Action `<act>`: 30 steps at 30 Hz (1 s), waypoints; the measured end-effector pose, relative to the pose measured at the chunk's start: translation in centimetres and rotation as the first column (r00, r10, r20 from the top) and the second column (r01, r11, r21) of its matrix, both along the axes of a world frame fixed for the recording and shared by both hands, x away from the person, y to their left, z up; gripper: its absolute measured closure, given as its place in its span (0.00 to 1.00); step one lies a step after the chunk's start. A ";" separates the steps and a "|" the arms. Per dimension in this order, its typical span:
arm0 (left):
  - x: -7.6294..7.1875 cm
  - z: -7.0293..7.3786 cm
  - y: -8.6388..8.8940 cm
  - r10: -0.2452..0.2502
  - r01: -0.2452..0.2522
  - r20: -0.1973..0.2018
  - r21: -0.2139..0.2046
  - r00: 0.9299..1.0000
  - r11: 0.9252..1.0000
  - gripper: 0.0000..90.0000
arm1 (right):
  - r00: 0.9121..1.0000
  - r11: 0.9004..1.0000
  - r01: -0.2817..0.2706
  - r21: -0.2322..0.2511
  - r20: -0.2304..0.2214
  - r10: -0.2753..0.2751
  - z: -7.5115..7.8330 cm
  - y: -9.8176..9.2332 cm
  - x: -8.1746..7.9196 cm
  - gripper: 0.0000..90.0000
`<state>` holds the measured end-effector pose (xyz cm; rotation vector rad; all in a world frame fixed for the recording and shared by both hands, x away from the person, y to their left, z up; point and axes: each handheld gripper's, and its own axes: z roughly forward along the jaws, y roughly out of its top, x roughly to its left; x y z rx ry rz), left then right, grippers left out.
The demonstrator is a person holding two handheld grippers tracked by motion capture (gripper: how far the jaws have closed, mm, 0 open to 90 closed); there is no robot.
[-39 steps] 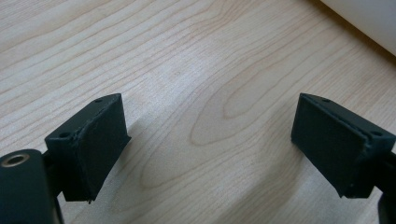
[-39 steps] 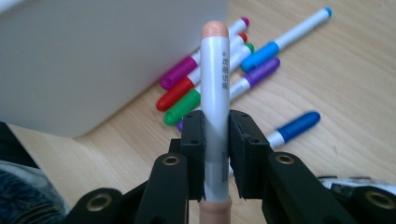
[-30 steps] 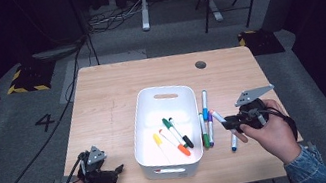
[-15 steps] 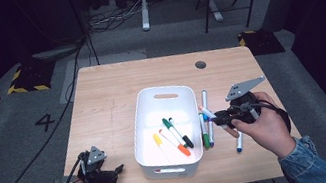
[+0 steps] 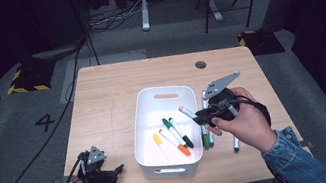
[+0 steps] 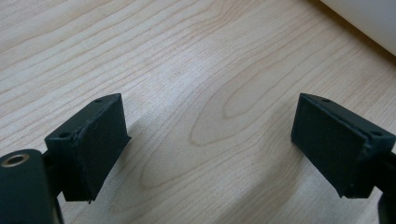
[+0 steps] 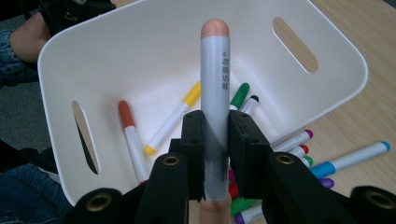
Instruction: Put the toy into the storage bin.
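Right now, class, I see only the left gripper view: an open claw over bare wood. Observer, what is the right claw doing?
Observer: The right claw is shut on a pink-tipped marker.
Operator: Where is it pointing?
Observer: The marker's tip is over the right side of the white bin.
Operator: What is inside the bin?
Observer: Four markers: a yellow marker, an orange marker, a green marker and a black marker.

Right tool (image 7: 215, 140) clamping pink-capped marker (image 7: 215, 93), above white bin (image 7: 336, 60) holding markers
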<state>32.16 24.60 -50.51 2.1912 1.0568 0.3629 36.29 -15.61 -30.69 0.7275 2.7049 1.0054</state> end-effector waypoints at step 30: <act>0.0 0.0 0.0 0.000 0.000 0.000 -0.001 1.000 1.000 0.12 | 0.993 0.993 -0.110 -0.040 -0.035 0.109 -1.2 5.9 1.4 0.85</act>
